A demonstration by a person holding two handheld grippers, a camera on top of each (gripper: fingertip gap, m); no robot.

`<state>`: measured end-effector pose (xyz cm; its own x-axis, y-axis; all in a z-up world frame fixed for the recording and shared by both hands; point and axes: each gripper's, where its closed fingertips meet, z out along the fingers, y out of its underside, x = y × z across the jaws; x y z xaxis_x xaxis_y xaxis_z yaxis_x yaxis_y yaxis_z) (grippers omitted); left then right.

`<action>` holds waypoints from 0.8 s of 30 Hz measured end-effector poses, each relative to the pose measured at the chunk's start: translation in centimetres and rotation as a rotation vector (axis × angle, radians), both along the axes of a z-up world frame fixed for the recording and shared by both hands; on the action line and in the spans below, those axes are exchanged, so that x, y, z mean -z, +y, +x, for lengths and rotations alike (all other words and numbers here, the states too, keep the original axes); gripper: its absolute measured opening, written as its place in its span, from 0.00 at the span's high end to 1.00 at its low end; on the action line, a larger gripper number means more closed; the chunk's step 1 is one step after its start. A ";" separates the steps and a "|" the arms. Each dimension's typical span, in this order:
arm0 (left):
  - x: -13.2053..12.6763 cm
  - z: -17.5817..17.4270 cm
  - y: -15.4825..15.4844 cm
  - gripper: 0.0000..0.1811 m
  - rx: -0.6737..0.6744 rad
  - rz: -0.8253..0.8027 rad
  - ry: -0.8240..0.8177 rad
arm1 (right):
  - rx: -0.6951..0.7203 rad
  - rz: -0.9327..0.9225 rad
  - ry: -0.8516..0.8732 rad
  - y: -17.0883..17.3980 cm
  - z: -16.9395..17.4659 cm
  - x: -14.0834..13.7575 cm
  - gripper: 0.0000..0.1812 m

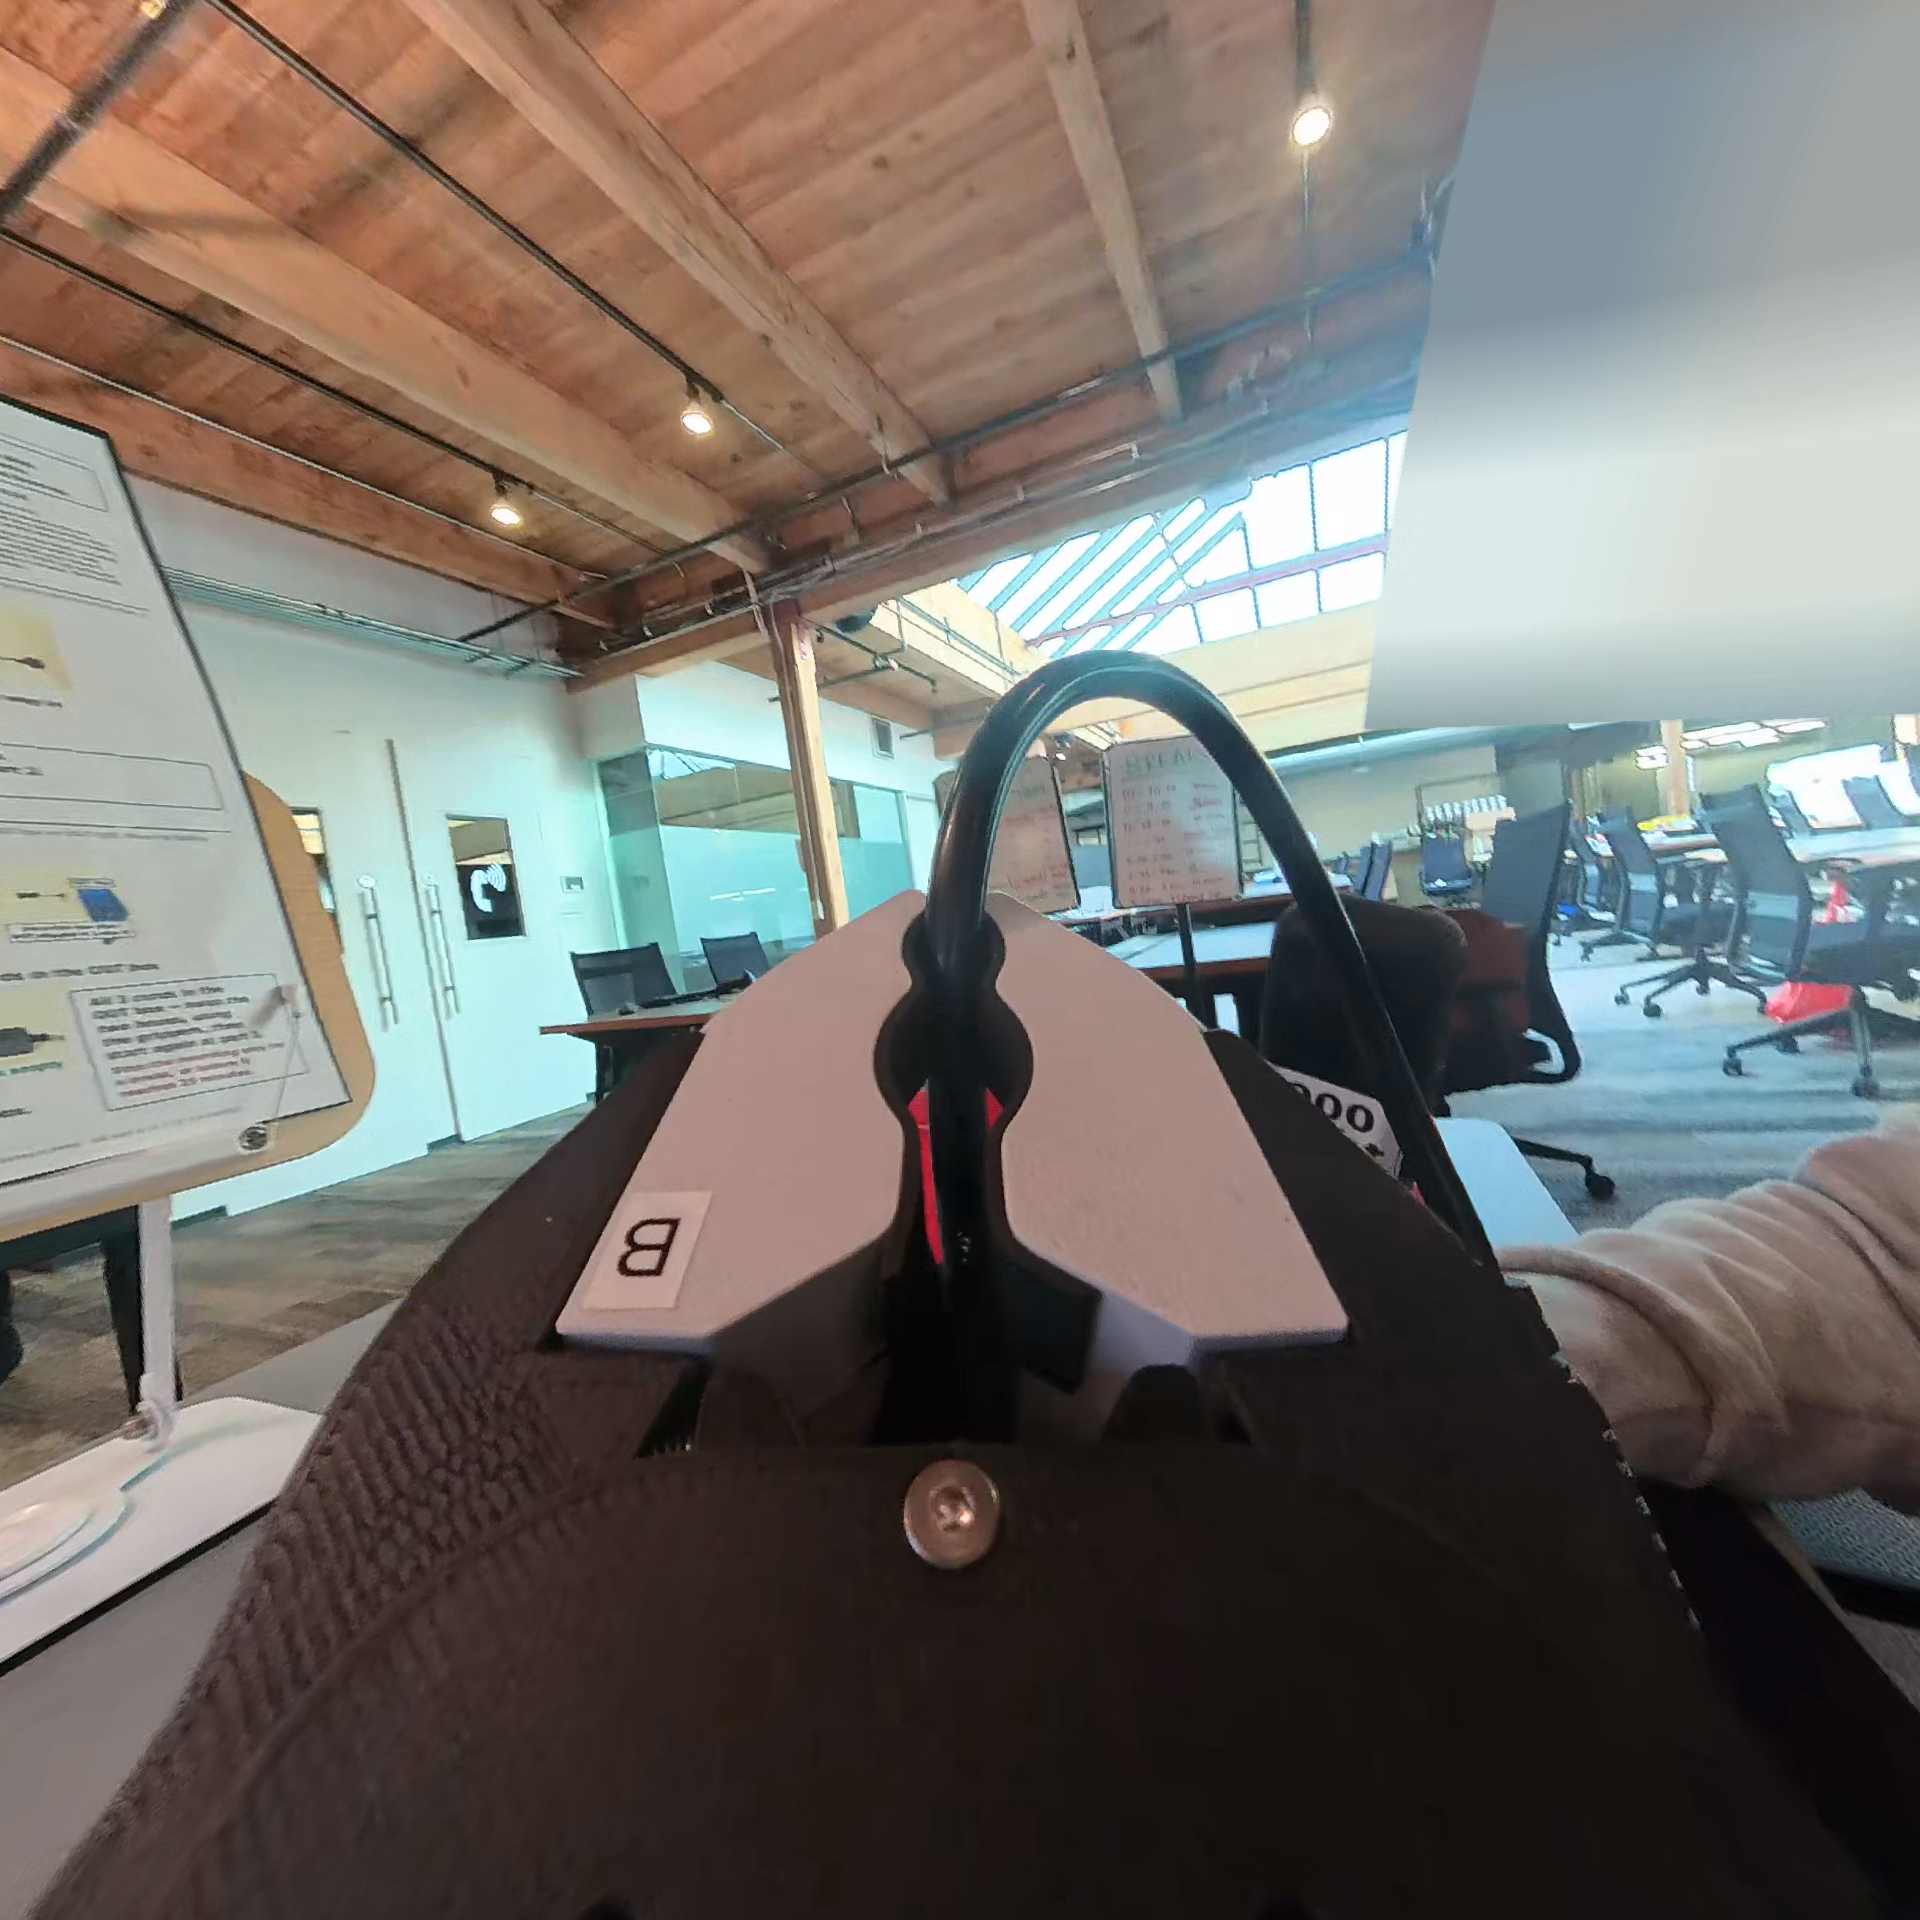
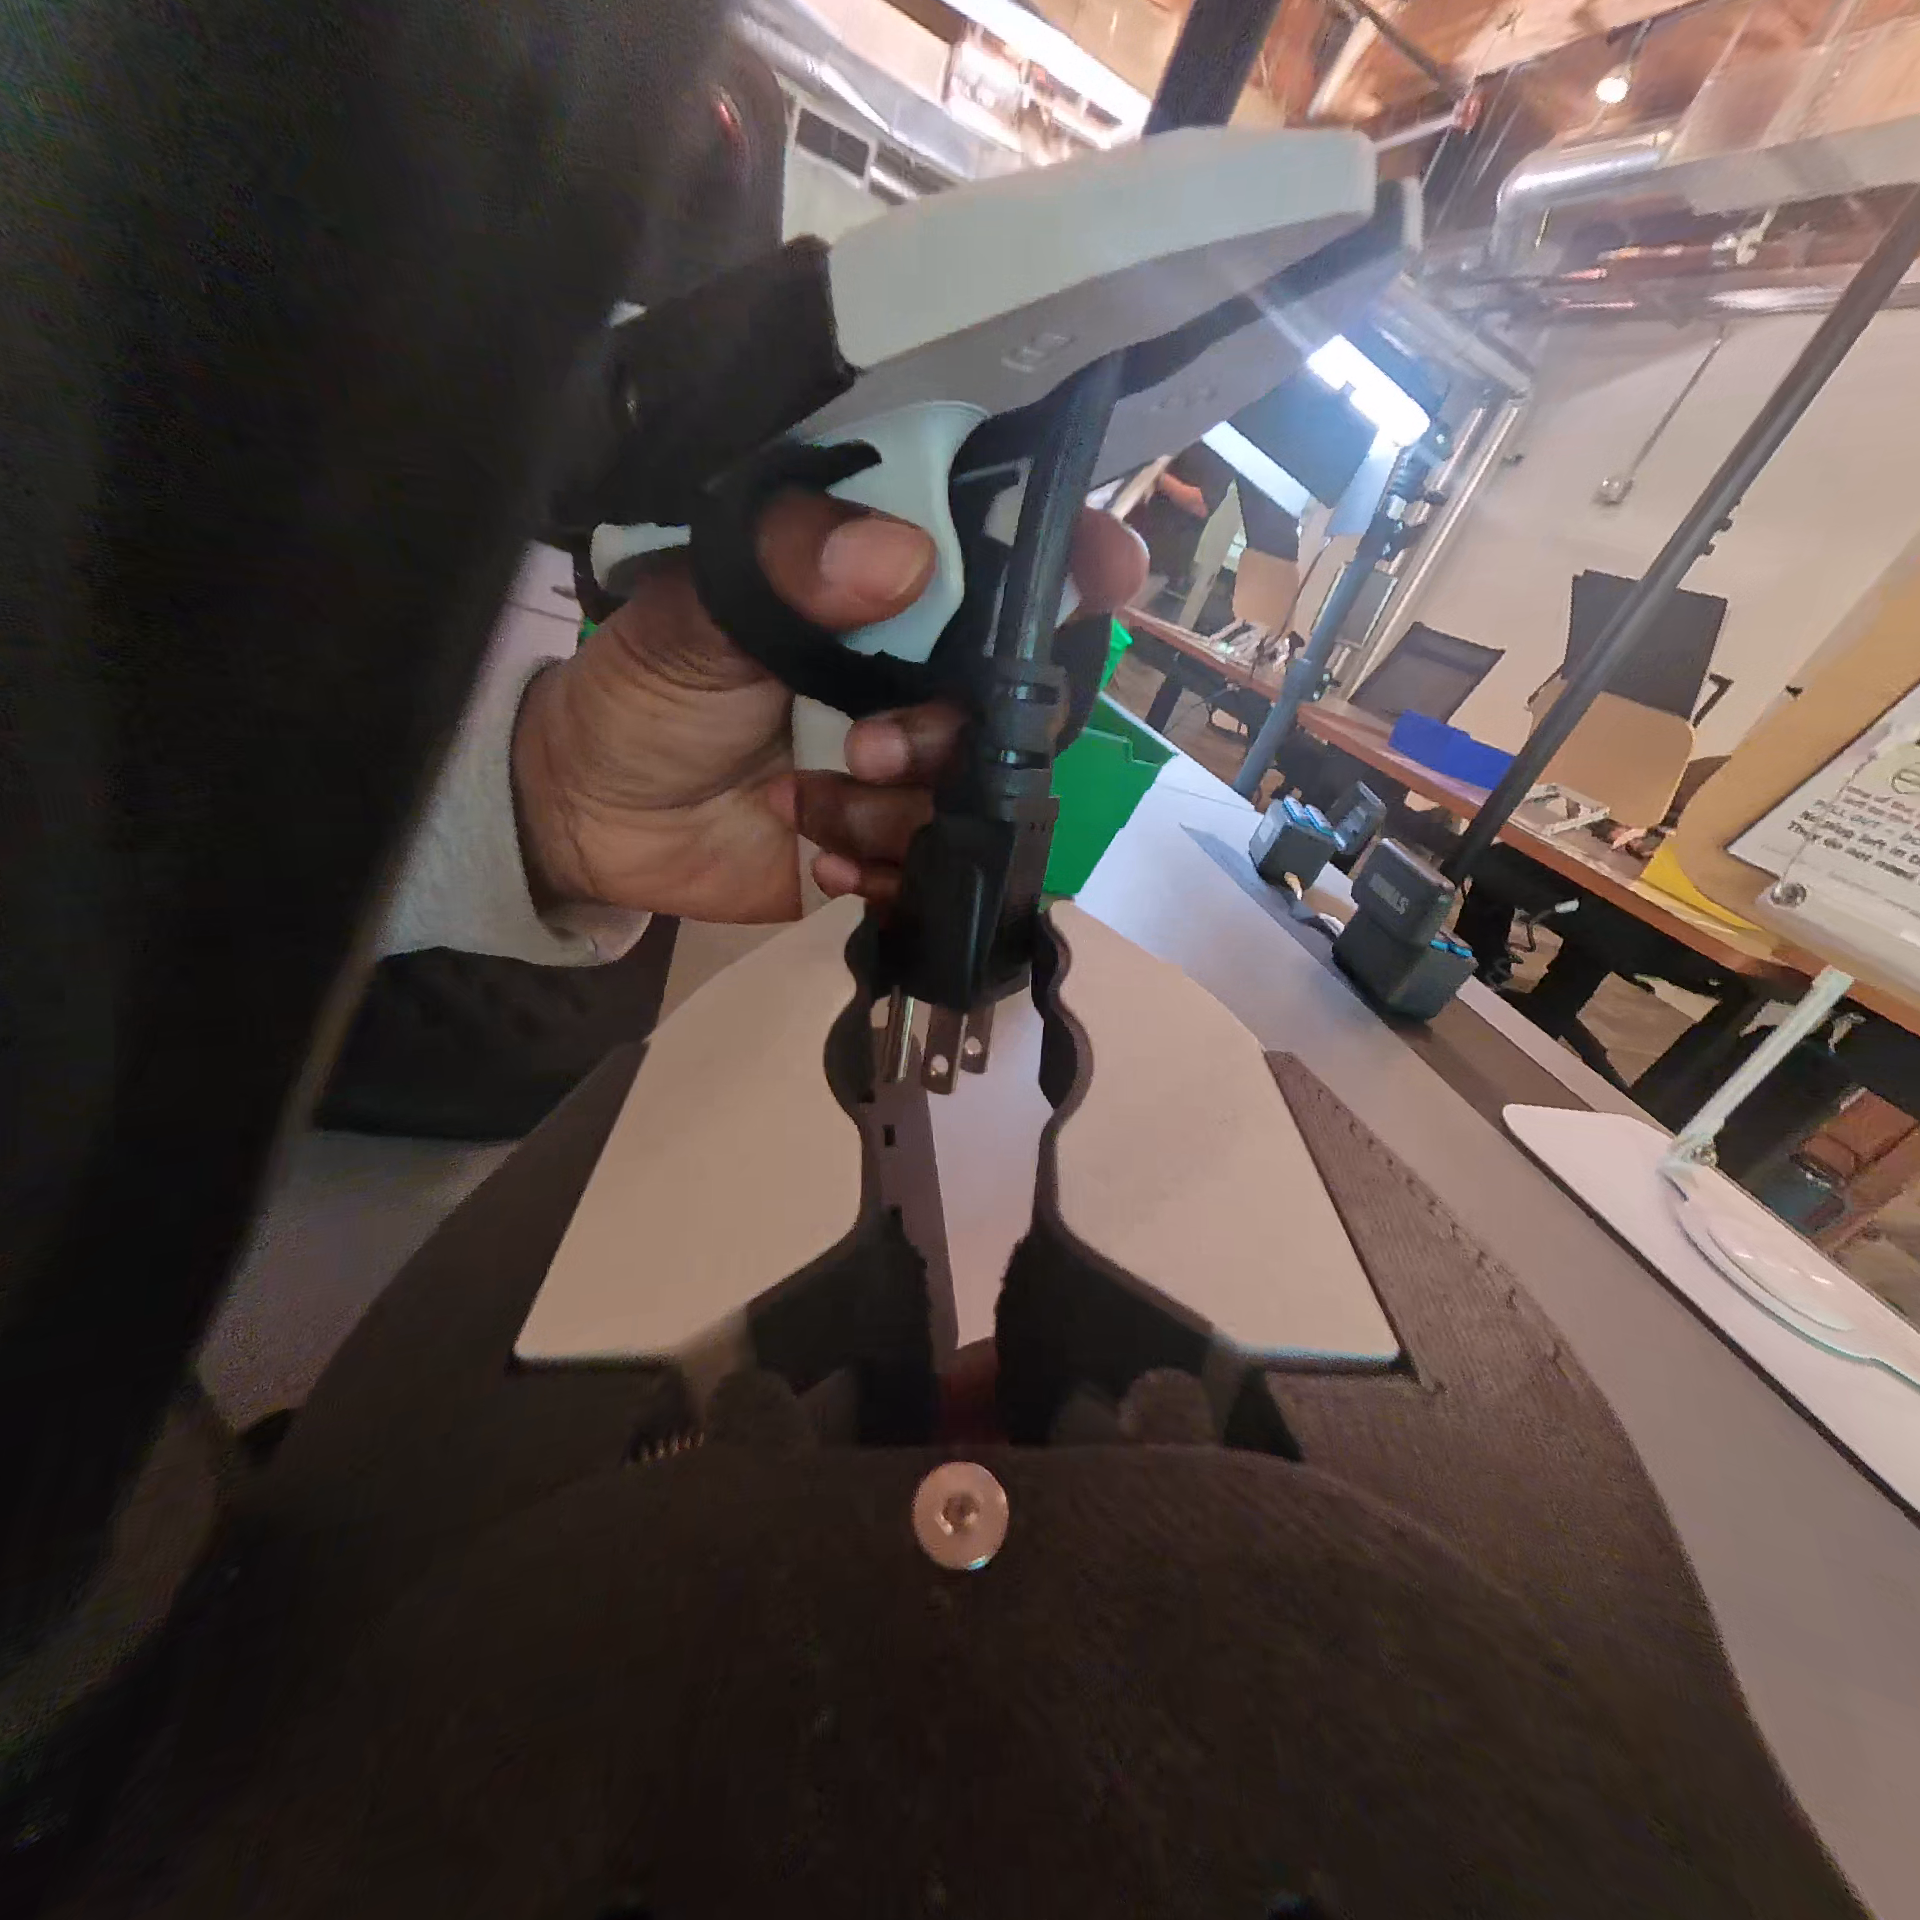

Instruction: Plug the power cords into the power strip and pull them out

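Note:
In the left wrist view my left gripper (image 1: pixel 951 928) is shut on a black power cord (image 1: pixel 1101 681). The cord runs up between the white fingers, arches over and drops to the right. The view is tilted up toward the ceiling. In the right wrist view my right gripper (image 2: pixel 948 961) is shut on the cord's black plug (image 2: pixel 956 883) at its fingertips. The metal prongs (image 2: pixel 940 1044) point back toward the camera. The cord (image 2: pixel 1039 582) rises from the plug to the left gripper, whose white fingers (image 2: pixel 1122 218) show above, held by a hand (image 2: pixel 675 748). No power strip is in view.
A grey table (image 2: pixel 1174 883) carries a green bin (image 2: pixel 1101 790) and black adapter blocks (image 2: pixel 1397 925). An instruction board on a white stand (image 1: pixel 135 831) is at the left, also seen in the right wrist view (image 2: pixel 1849 831). A sleeve (image 1: pixel 1745 1330) is at the right. Office chairs (image 1: pixel 1766 914) stand beyond. My hands' fingertips stand some 10 cm from each other.

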<state>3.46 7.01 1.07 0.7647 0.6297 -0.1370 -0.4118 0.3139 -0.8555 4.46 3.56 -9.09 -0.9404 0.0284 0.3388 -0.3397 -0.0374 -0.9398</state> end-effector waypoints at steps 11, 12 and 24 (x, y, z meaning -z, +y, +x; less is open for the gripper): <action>0.8 0.3 0.5 0.79 0.092 -0.006 -0.053 | -0.055 -0.043 -0.129 1.2 -0.3 -0.8 0.85; 0.7 0.3 0.0 0.78 0.085 0.008 -0.055 | -0.057 -0.059 -0.157 1.4 -0.6 -1.1 0.86; 5.8 -2.1 1.4 0.71 -0.226 -0.416 0.000 | -0.138 -0.381 -0.550 4.8 -4.2 -4.5 0.86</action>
<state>1.34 8.40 -4.73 0.6149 0.6719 -0.4130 -0.4301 -0.1532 -0.8897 0.21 8.37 -4.59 -0.9765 -0.0812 -0.1994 0.2151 -0.4083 -0.8871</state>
